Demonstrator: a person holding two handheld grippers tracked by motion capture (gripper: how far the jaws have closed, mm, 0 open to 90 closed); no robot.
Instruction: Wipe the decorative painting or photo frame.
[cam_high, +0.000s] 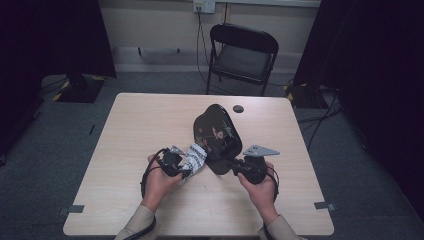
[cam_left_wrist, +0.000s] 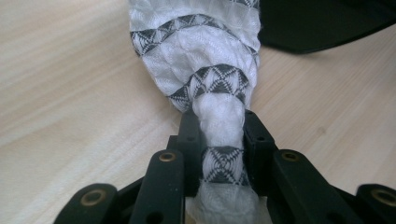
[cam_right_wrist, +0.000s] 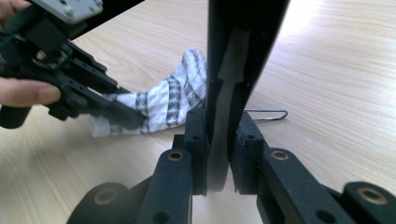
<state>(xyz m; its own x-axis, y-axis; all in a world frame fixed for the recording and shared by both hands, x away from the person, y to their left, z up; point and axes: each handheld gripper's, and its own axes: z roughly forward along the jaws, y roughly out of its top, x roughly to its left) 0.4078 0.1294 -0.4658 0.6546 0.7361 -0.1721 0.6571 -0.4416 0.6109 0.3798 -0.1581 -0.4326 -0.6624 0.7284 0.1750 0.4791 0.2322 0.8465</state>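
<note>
A white cloth (cam_high: 196, 156) with bands of black triangle pattern lies bunched on the wooden table (cam_high: 140, 130). My left gripper (cam_high: 185, 171) is shut on its near end; in the left gripper view the cloth (cam_left_wrist: 205, 60) is squeezed between the pads of the gripper (cam_left_wrist: 219, 128). A glossy black, rounded board (cam_high: 216, 131) sits just right of the cloth. My right gripper (cam_high: 231, 163) is shut on the board's near edge. In the right gripper view that edge (cam_right_wrist: 243, 28) stands upright between the jaws of the gripper (cam_right_wrist: 219, 126), with the cloth (cam_right_wrist: 163, 100) and left gripper (cam_right_wrist: 123, 119) beyond.
A thin wire loop (cam_right_wrist: 266, 115) lies on the table behind the board's edge. A small dark disc (cam_high: 238, 108) rests near the table's far edge. A black folding chair (cam_high: 243, 55) stands beyond the table. Dark curtains flank both sides.
</note>
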